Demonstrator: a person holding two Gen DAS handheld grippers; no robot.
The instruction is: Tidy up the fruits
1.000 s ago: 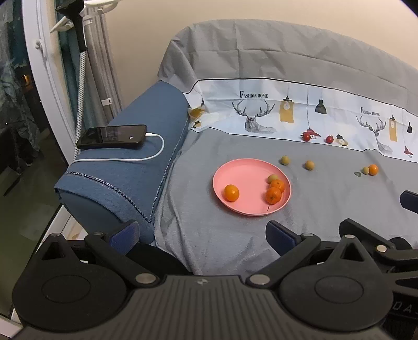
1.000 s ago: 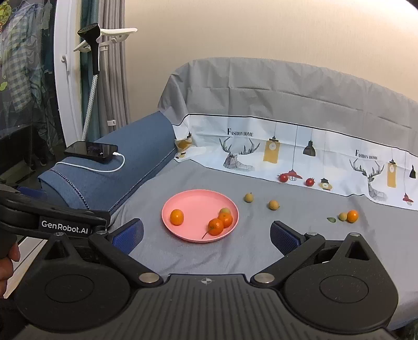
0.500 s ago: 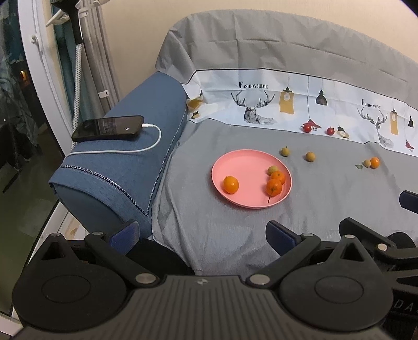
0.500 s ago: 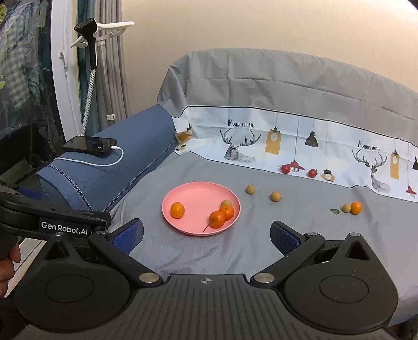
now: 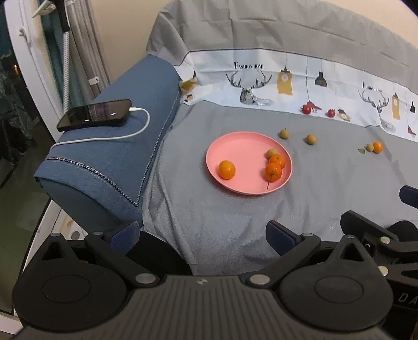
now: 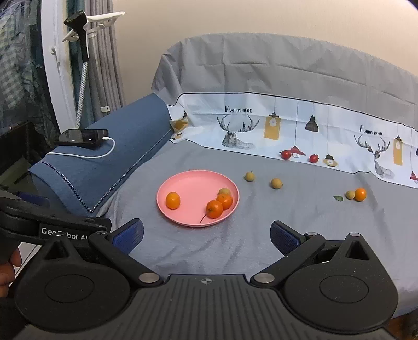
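Left gripper [image 5: 202,232] and right gripper [image 6: 206,232] both spread, empty, hovering near cloth edge; pink plate [image 6: 183,183] holds three oranges plus pale fruit, likely collection point; loose orange [image 6: 360,194], two longans [image 6: 250,176], two cherry tomatoes [image 6: 286,154] on grey cloth [image 6: 287,222], well apart from plate.

My view of the phone holder [image 5: 62,23] is cut off at the top edge of the left wrist frame. The two small red fruits [image 6: 286,154] by the printed lamp are too small to identify. A hand [image 6: 7,272] is cropped at the left edge.
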